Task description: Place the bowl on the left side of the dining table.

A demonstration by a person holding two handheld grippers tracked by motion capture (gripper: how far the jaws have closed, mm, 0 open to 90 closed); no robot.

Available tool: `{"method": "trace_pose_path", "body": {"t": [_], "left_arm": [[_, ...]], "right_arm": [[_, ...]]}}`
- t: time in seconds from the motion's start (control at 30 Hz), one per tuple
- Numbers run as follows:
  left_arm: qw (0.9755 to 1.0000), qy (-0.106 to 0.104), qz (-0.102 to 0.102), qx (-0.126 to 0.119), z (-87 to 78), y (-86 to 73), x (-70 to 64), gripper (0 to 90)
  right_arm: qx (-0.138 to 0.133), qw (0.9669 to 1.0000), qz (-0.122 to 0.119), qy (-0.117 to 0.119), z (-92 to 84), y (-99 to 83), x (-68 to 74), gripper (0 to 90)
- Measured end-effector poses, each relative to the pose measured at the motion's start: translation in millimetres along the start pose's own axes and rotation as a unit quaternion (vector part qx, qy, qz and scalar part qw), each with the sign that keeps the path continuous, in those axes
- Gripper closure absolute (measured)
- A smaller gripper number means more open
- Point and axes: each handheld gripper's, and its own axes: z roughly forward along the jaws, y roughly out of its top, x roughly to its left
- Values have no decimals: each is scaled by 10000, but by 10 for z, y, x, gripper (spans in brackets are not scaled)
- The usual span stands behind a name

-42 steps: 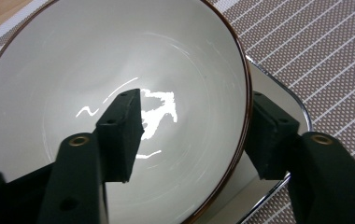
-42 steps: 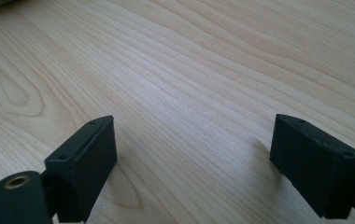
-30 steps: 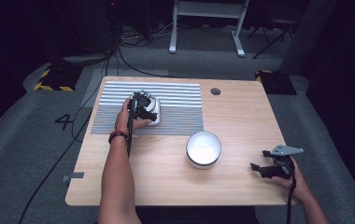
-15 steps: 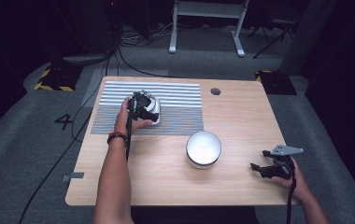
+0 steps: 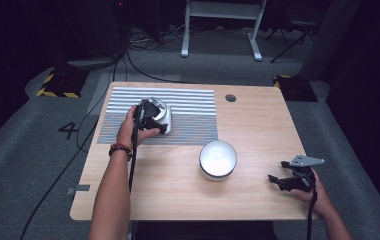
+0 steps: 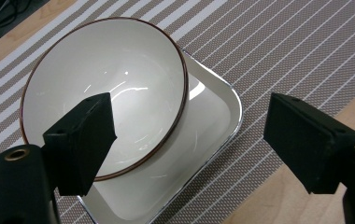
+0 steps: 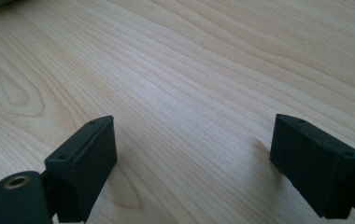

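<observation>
— What has changed since a second ago?

— Almost nothing. The left gripper (image 5: 150,116) still hovers over the far left of the table (image 5: 258,125), the right gripper (image 5: 289,180) still rests near the right front corner, and the dishes sit where they were.

— How much room is there at the edges?

— The striped mat (image 5: 188,112) runs along the far left part of the table, its far edge close to the table's far edge. Right of the mat the wood is bare up to a small dark round hole (image 5: 230,98). The right gripper sits near the right edge, with bare wood between it and the white bowl (image 5: 218,159) in the middle front. In the right gripper view there is bare wood grain between the jaws.

— Are the grippers closed on anything?

— No. In the left gripper view the jaws stand wide apart above the dishes, gripping nothing. The right gripper's jaws are also spread wide, empty.

— And the dishes?

— On the mat lies a white square dish (image 6: 213,116) with rounded corners. A white bowl with a thin dark rim (image 6: 105,98) sits tilted in it, overhanging one side. Both look empty, and so does the white bowl standing alone on the wood.
</observation>
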Motion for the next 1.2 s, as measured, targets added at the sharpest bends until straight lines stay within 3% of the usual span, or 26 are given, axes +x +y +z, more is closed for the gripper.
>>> {"method": "trace_pose_path", "body": {"t": [0.07,0.3,0.37,0.43,0.57,0.7,0.83,0.9,0.97,1.03,1.07,1.2], "left_arm": [[9999,145,54,-28,-25,-10,-24,169],[9999,99,77,-38,-70,-80,-89,168],[10000,-37,47,-64,-74,-96,-86,167],[9999,84,76,-120,-101,-118,-120,168],[9998,42,180,-99,-154,-133,-159,168],[9995,51,209,-229,-193,-163,-205,167],[9996,-122,211,-121,-225,-181,-236,167],[9995,-116,213,-197,-257,-188,-249,167],[9993,27,315,-210,-261,-202,-290,167],[9993,-103,299,-190,-254,-222,-317,167],[9991,-14,401,-151,-265,-227,-317,167],[9990,106,356,-240,-277,-267,-372,167]], "right_arm": [[0,10000,-2,2,0,0,0,148],[0,10000,-1,1,0,0,0,148],[0,10000,-3,0,0,0,0,148],[0,10000,-2,1,0,0,0,148],[7,10000,-3,9,-1,0,-1,148],[6,10000,-4,8,-1,0,-1,148],[0,10000,-1,3,0,0,0,148],[6,10000,-4,8,-1,0,-1,148],[6,10000,-4,7,-1,0,-1,147],[-1,10000,0,0,0,0,0,148],[6,10000,-6,8,-1,0,-2,148],[6,10000,-4,9,-1,1,-1,148]]}}
